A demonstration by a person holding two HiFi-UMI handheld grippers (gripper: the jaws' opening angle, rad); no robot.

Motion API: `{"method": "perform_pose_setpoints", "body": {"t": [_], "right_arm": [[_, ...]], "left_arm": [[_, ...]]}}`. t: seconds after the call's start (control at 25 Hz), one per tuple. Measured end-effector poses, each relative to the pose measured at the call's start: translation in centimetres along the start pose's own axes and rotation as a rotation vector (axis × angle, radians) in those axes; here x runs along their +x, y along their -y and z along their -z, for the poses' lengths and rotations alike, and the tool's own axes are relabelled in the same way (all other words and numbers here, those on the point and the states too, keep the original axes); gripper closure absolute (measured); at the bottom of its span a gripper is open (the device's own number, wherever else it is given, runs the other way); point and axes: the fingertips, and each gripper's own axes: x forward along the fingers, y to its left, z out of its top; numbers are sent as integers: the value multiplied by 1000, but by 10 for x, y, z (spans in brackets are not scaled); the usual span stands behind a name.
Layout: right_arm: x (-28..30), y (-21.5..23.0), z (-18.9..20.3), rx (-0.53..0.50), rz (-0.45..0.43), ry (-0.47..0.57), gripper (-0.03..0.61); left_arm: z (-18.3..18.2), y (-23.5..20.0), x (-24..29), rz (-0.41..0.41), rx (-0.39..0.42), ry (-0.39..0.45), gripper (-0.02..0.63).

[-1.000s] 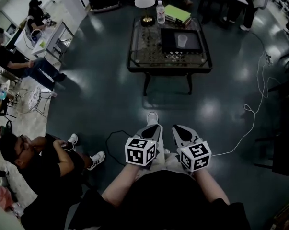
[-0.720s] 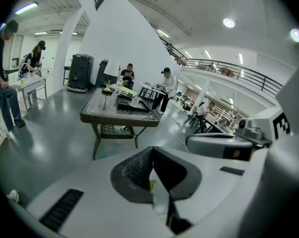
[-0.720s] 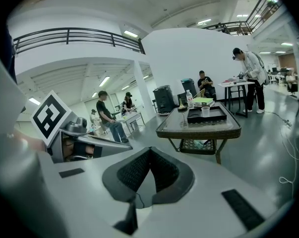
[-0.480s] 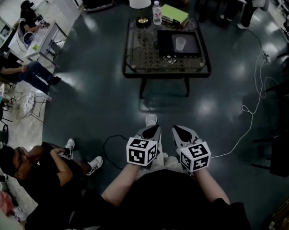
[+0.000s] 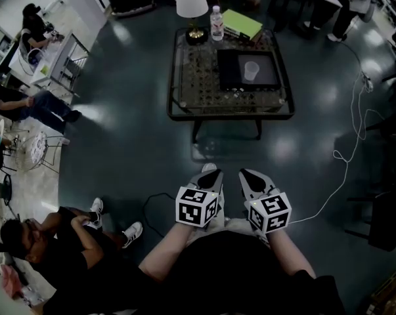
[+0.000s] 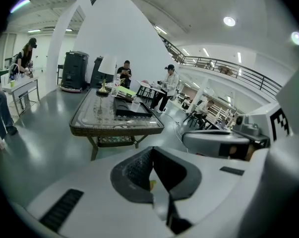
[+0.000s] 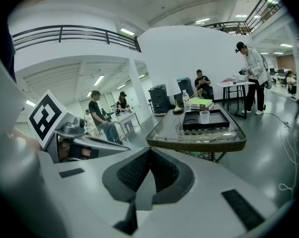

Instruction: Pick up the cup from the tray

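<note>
Glass-topped counter [image 5: 184, 77] stands well ahead, a black tray [image 5: 230, 77] on its right half. Close in front of the person, left gripper [image 5: 209, 174] and right gripper [image 5: 249, 176] are both pinched closed on nothing. The clear cup [image 5: 251, 71] stands upright in the tray, small and faint.

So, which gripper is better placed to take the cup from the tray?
Right, probably. The cup stands straight ahead of the right gripper; the left gripper is further aside. Both are shut.
</note>
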Motion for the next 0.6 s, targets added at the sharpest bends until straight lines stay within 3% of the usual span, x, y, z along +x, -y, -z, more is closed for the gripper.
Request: {"method": "perform_pose_setpoints", "body": {"t": [0.6], "right_arm": [[78, 29, -66, 22, 38, -1, 568]], "left_arm": [[-78, -63, 40, 22, 23, -28, 603]]}}
